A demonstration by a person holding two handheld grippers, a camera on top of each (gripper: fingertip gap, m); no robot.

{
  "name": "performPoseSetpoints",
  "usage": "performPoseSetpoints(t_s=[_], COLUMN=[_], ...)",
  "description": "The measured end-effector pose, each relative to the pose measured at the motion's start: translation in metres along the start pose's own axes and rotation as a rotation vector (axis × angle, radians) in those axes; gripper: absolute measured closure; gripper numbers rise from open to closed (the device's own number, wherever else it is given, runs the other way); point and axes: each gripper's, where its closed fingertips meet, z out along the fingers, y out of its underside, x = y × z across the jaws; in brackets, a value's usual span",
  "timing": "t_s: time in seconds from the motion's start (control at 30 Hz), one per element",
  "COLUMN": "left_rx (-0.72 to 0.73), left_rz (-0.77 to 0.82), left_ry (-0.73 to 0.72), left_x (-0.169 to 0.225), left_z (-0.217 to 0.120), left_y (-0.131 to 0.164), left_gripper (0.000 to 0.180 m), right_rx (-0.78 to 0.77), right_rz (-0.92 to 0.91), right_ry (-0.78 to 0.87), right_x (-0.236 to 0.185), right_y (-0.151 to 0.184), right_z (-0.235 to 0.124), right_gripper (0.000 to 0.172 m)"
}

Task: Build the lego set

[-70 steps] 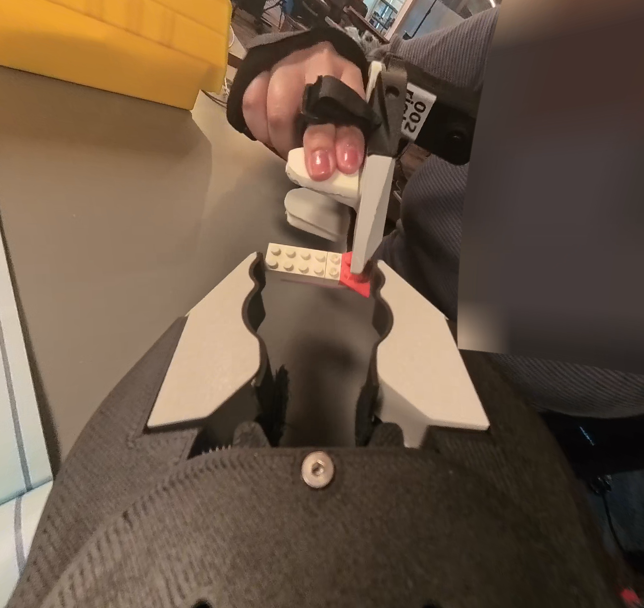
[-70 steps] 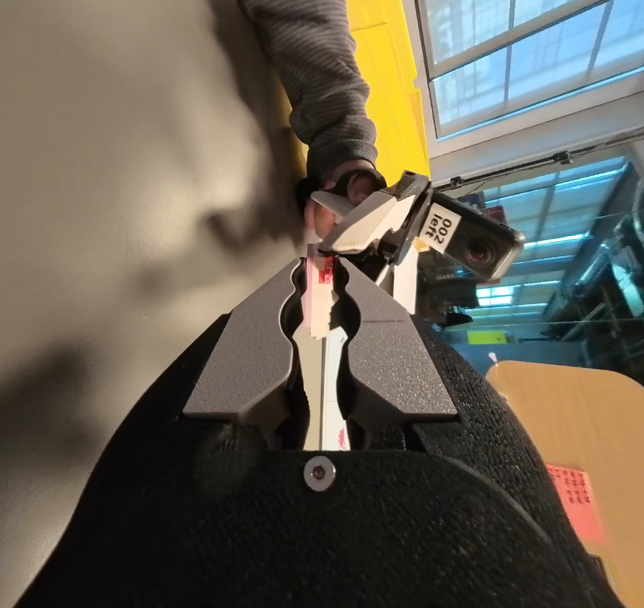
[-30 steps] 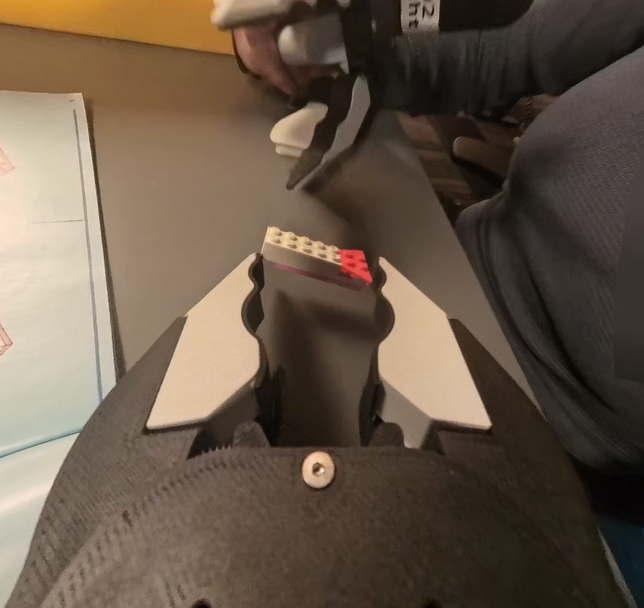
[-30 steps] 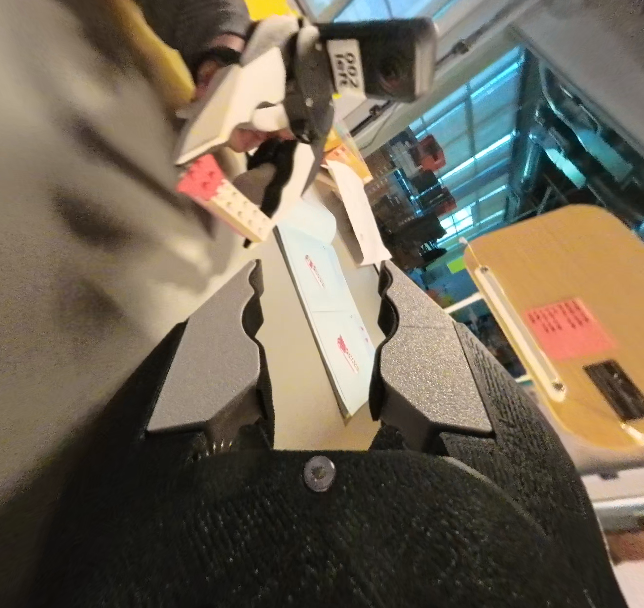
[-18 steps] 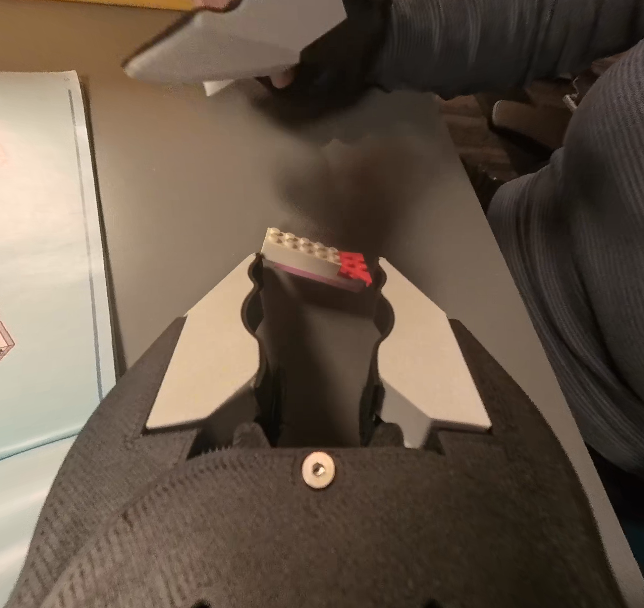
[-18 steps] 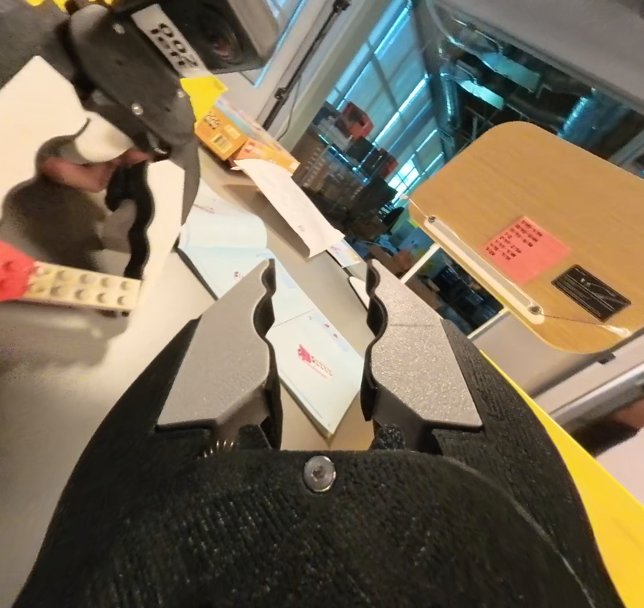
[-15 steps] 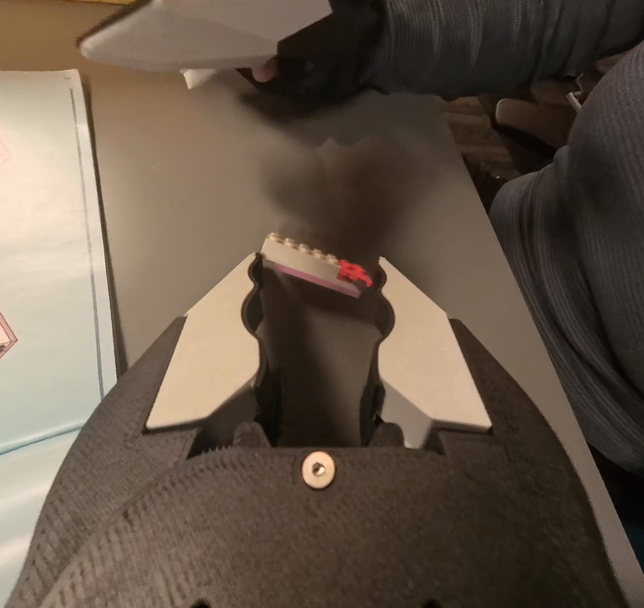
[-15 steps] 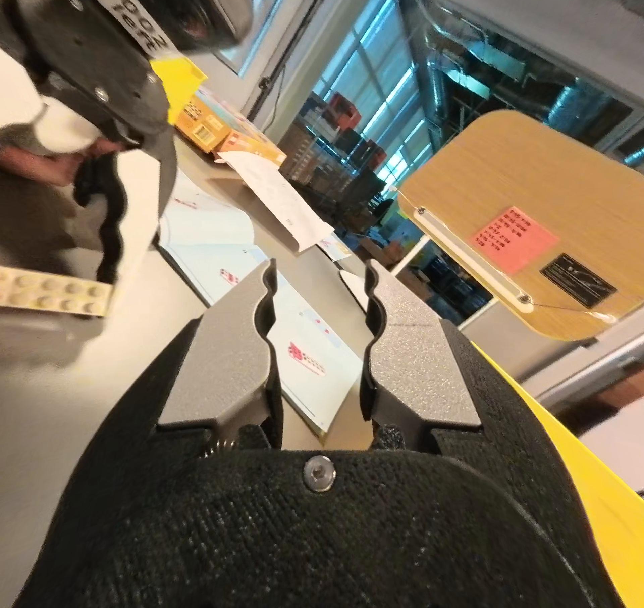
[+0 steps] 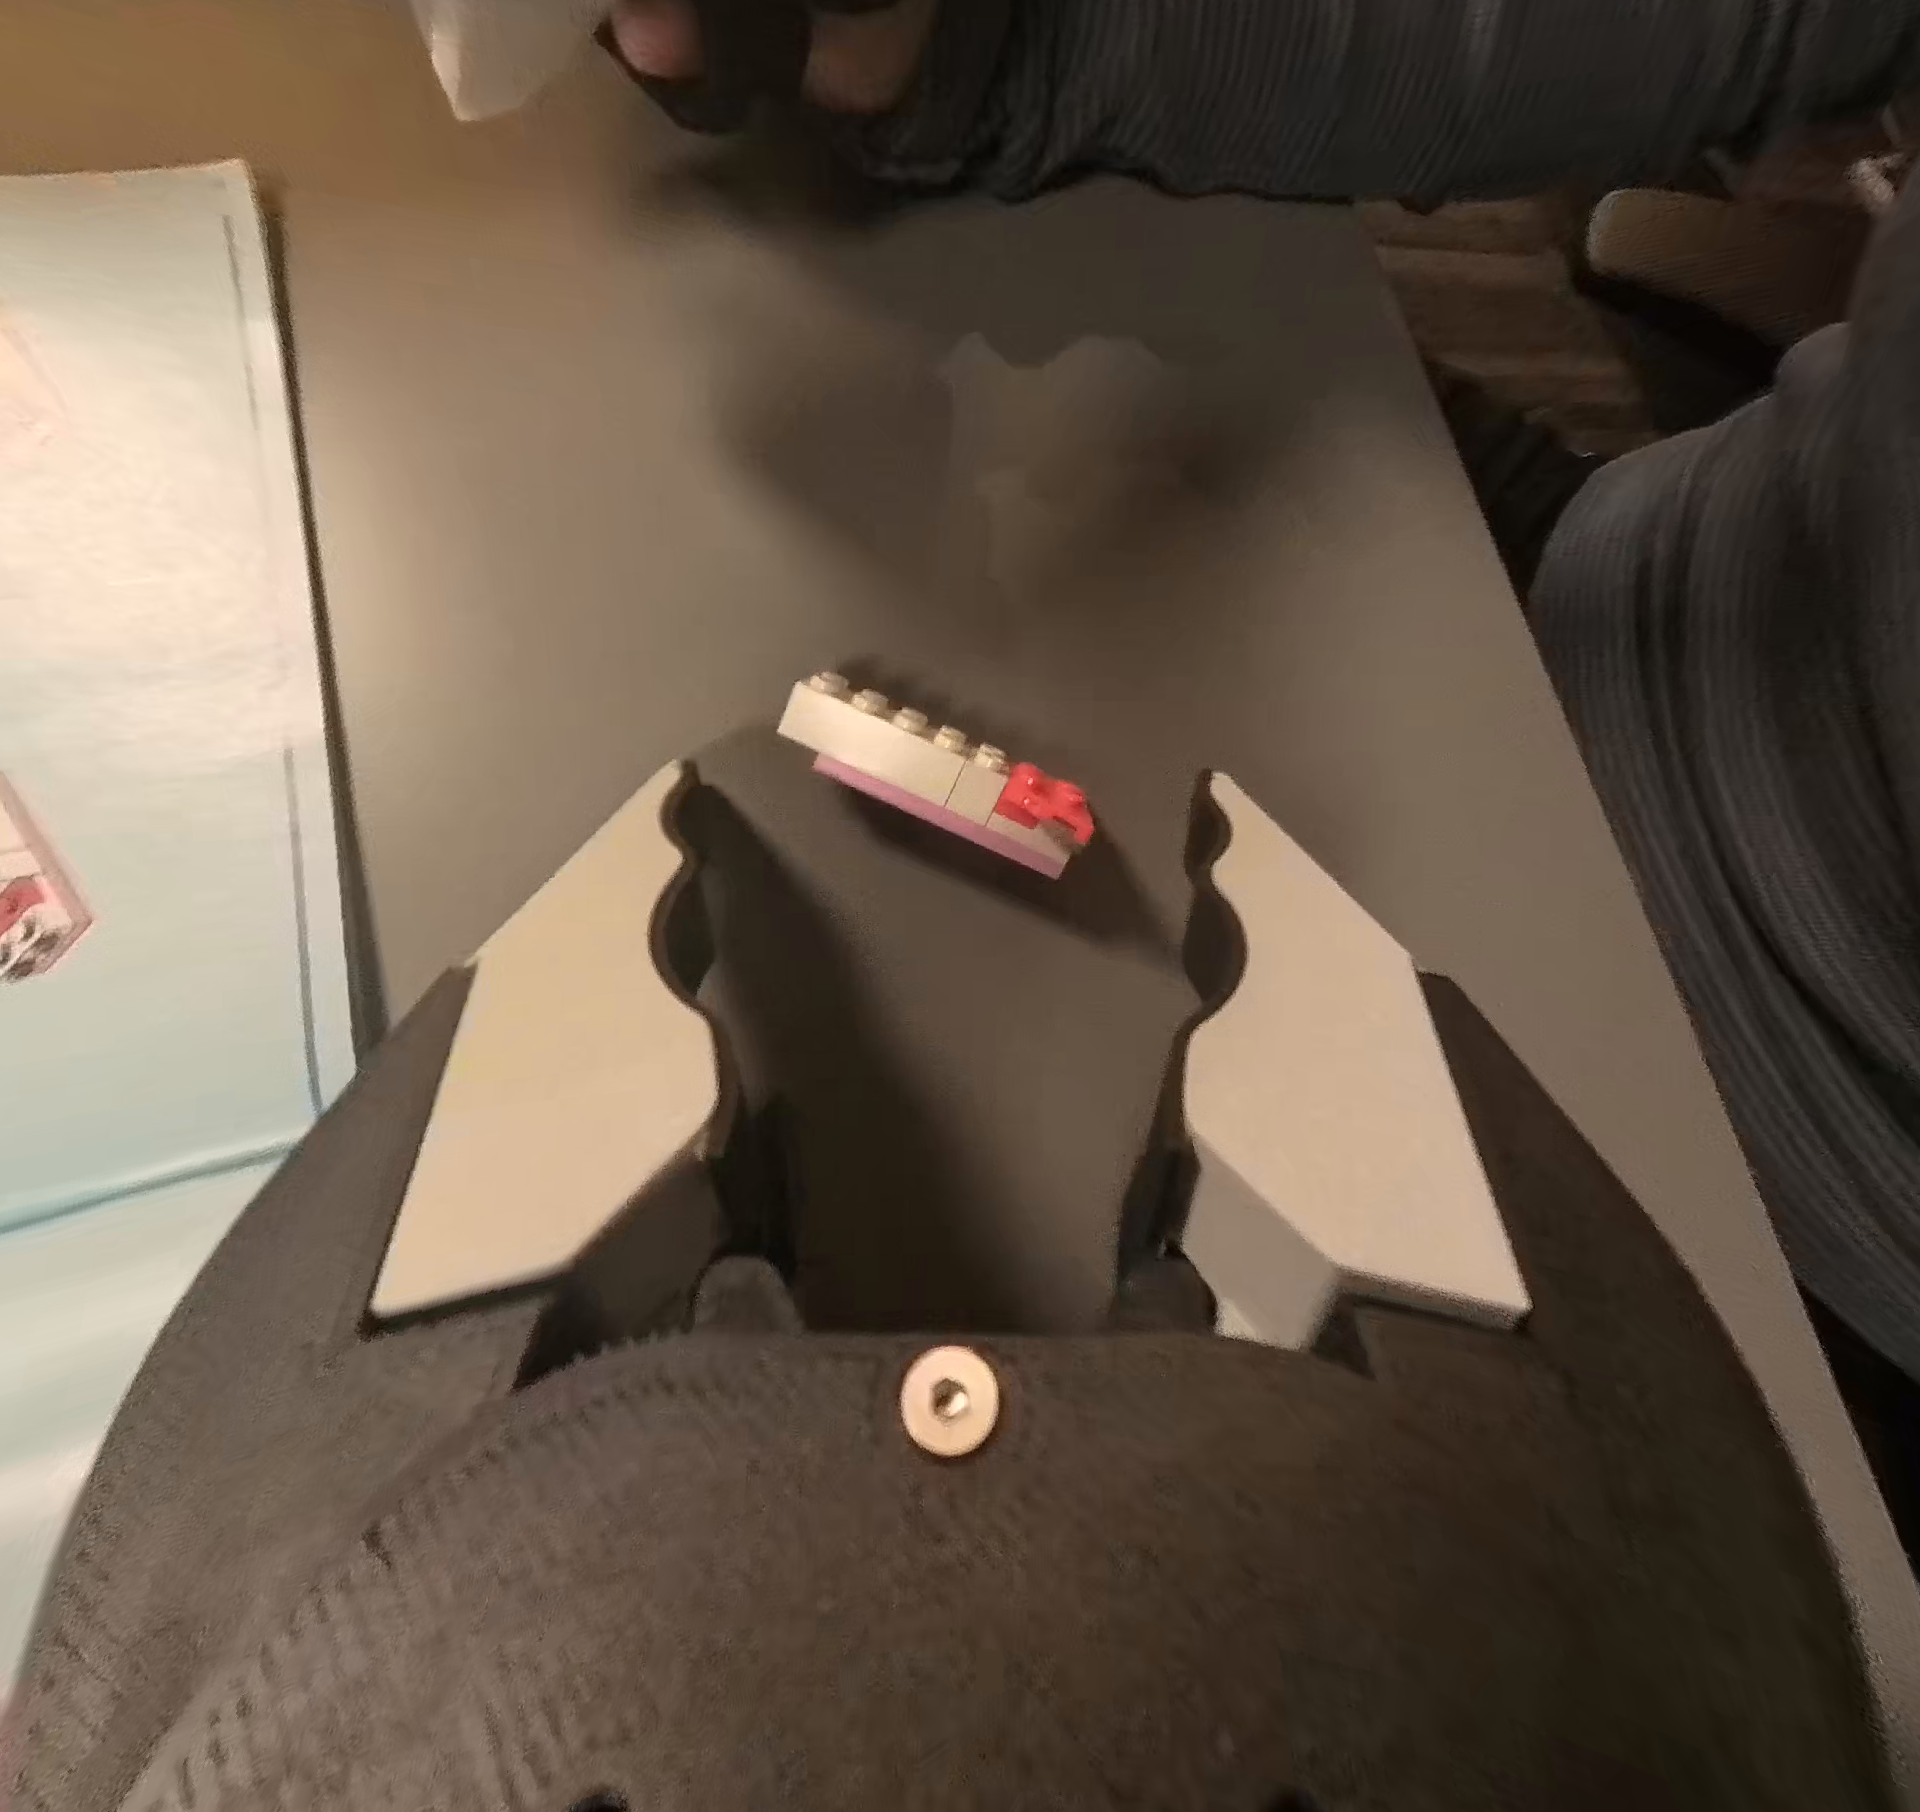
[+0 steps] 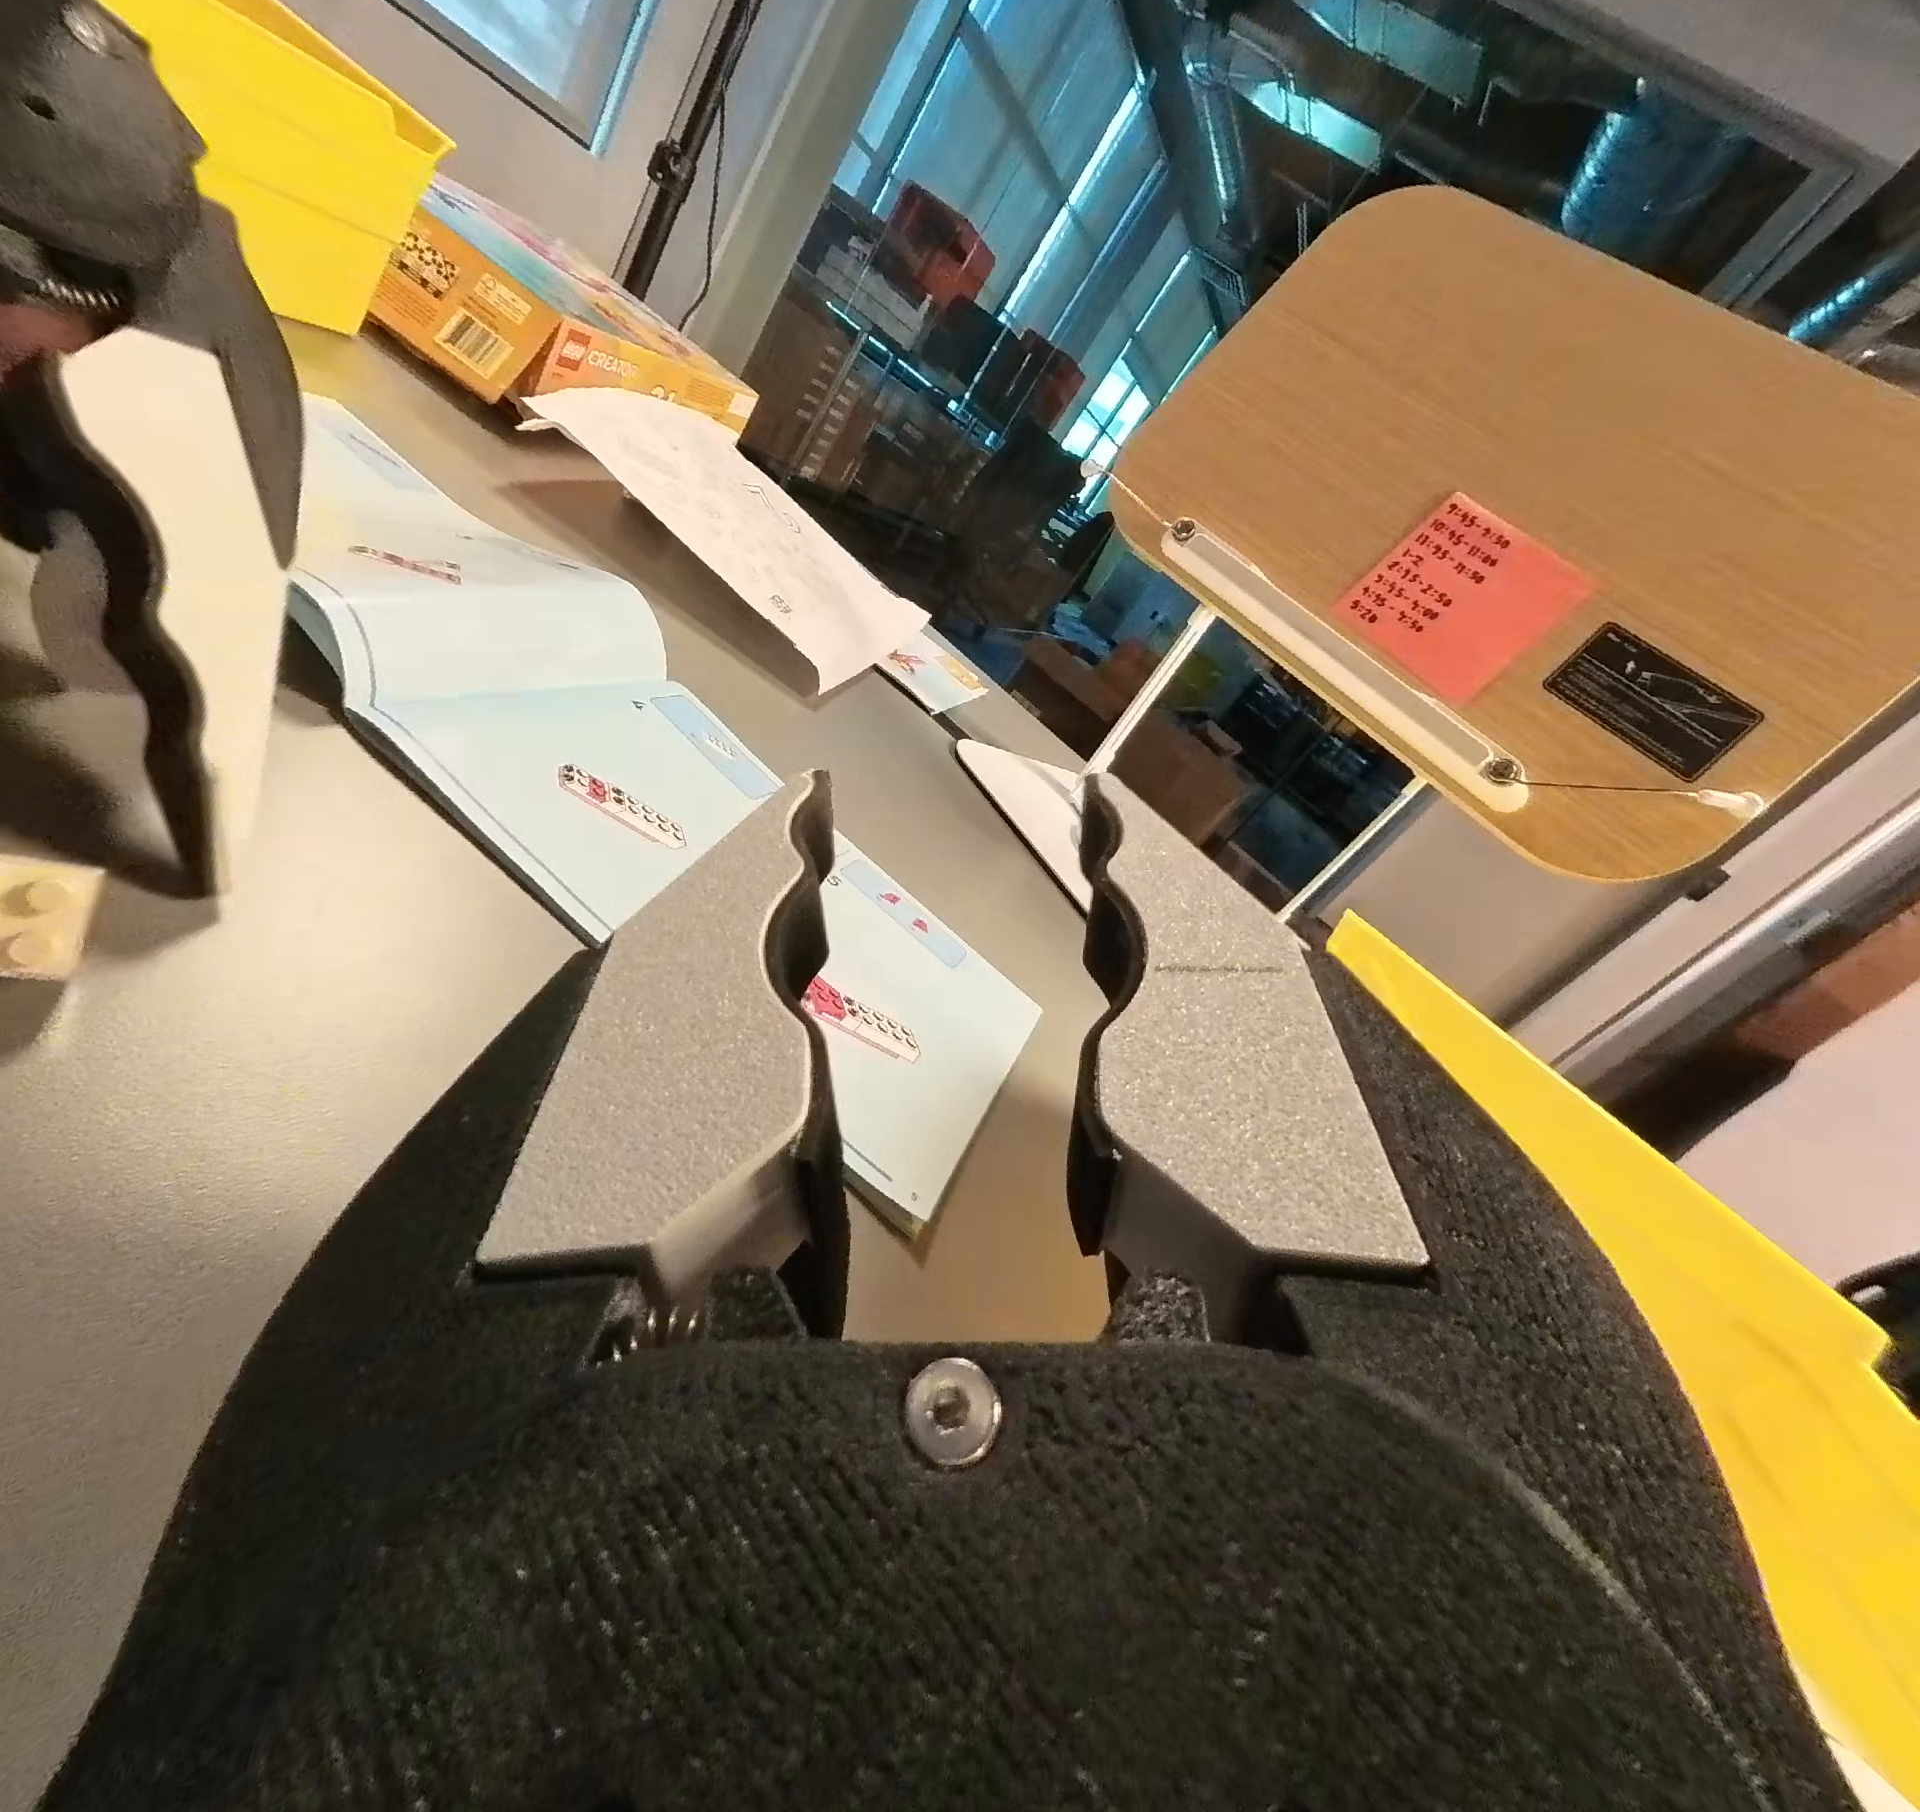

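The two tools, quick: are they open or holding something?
Left tool: open, holding nothing; the small beige, pink and red toy brick stack lies loose between its fingers.
Right tool: open, holding nothing.

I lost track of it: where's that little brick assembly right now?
In the left wrist view, the brick assembly lies on the grey table, between the left gripper's open fingertips, touching neither.

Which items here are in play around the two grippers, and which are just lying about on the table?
In play:
- small tan, pink and red toy-brick assembly, lying free between the open left gripper fingers
- right gripper, open, nothing in it
- open pale-blue instruction booklet

Lying about:
- yellow plastic bins
- orange cardboard boxes
- loose white paper sheet
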Motion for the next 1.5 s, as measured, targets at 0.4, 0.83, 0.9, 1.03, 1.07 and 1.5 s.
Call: performPoseSetpoints(t_s=[0.4, 0.83, 0.9, 1.03, 1.07, 1.5], left_rx=[0.212, 0.069, 0.07, 0.074, 0.079, 0.246], left_rz=[0.01, -0.28, -0.3, -0.335, -0.35, -0.323], left_ry=[-0.408, -0.369, -0.364, -0.339, -0.327, -0.479], left_x=[-0.01, -0.024, -0.025, -0.026, -0.026, -0.055], left_z=[-0.025, -0.002, -0.005, -0.01, -0.01, -0.037], left_y=[-0.037, -0.008, -0.007, -0.003, -0.002, -0.007], left_gripper=[0.171, 0.139, 0.14, 0.153, 0.153, 0.15], right_rx=[0.008, 0.004, 0.003, 0.002, 0.002, 0.018], right_rz=[0.006, 0.014, 0.012, 0.012, 0.013, 0.023], right_ry=[-0.004, -0.027, -0.028, -0.035, -0.037, 0.013], right_x=[-0.001, -0.004, -0.004, -0.005, -0.006, 0.006], right_y=[-0.001, 0.0, 0.0, 0.0, 0.0, -0.001], right_z=[0.0, 0.0, 0.0, 0.0, 0.0, -0.005], right_gripper=[0.127, 0.13, 0.13, 0.132, 0.132, 0.139])
